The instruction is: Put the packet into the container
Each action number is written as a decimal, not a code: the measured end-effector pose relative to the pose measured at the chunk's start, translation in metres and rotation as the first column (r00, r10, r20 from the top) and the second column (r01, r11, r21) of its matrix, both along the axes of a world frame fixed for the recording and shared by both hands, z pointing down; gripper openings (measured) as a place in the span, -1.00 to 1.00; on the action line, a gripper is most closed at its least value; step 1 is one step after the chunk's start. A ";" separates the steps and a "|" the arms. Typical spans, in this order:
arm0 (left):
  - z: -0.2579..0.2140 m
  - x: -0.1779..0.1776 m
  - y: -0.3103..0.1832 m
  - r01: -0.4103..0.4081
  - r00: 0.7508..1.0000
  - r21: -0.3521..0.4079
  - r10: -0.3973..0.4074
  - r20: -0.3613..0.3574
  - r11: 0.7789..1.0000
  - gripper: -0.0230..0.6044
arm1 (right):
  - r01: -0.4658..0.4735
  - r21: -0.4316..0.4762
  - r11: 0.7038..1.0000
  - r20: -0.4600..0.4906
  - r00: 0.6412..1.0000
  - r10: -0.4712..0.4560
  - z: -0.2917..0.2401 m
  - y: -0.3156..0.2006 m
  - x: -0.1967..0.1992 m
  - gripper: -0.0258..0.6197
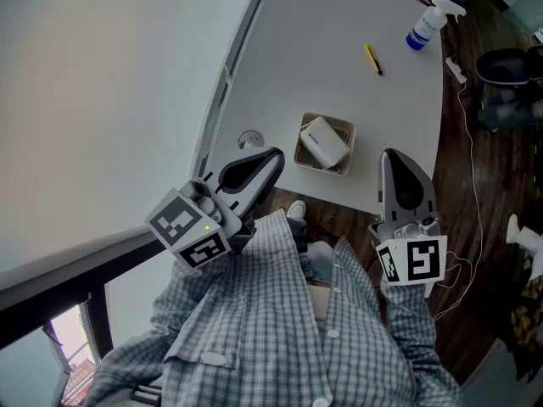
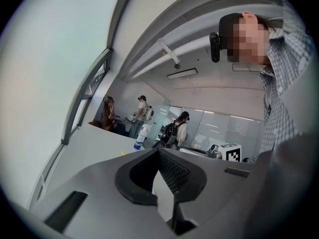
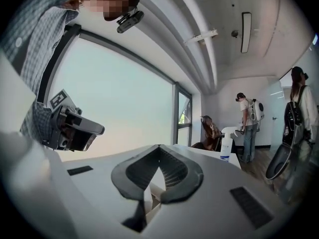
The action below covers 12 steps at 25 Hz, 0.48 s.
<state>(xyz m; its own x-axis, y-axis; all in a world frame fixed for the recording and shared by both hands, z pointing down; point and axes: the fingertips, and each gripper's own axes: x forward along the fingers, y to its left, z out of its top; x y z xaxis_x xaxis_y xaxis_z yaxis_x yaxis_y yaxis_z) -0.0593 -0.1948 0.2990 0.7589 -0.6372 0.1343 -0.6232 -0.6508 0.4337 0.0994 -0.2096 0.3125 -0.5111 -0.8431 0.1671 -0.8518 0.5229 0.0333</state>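
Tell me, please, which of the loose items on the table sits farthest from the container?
The spray bottle, white with a blue lower half, near the far corner of the table. The yellow pencil and the small round object both lie closer to the container.

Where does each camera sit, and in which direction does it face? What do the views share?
Head view: on the person's head, facing steeply down at the table and the container holding the packet; shows the shirt, left gripper, right gripper.
Left gripper view: on the left gripper, facing roughly level across the table; shows its shut jaws and the shirt.
Right gripper view: on the right gripper, facing the window; shows its shut jaws, shirt, left gripper.
Shared: all three show the spray bottle.
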 end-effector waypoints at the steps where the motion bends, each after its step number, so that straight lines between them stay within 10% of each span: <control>1: -0.001 0.000 0.000 -0.002 1.000 0.003 0.002 -0.001 1.000 -0.90 | -0.013 0.004 1.000 0.012 1.000 0.013 -0.001 0.001 0.005 -0.88; 12: -0.008 0.007 -0.003 -0.025 1.000 0.028 0.025 -0.002 0.999 -0.90 | -0.072 0.014 0.997 0.019 0.997 0.072 -0.005 0.006 0.029 -0.88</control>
<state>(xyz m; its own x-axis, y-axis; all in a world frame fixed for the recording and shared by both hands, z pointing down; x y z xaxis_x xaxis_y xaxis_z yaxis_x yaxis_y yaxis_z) -0.0521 -0.1980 0.2912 0.7749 -0.6215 0.1149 -0.6056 -0.6782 0.4161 0.1287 -0.2034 0.3074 -0.4518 -0.8801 0.1458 -0.8877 0.4598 0.0247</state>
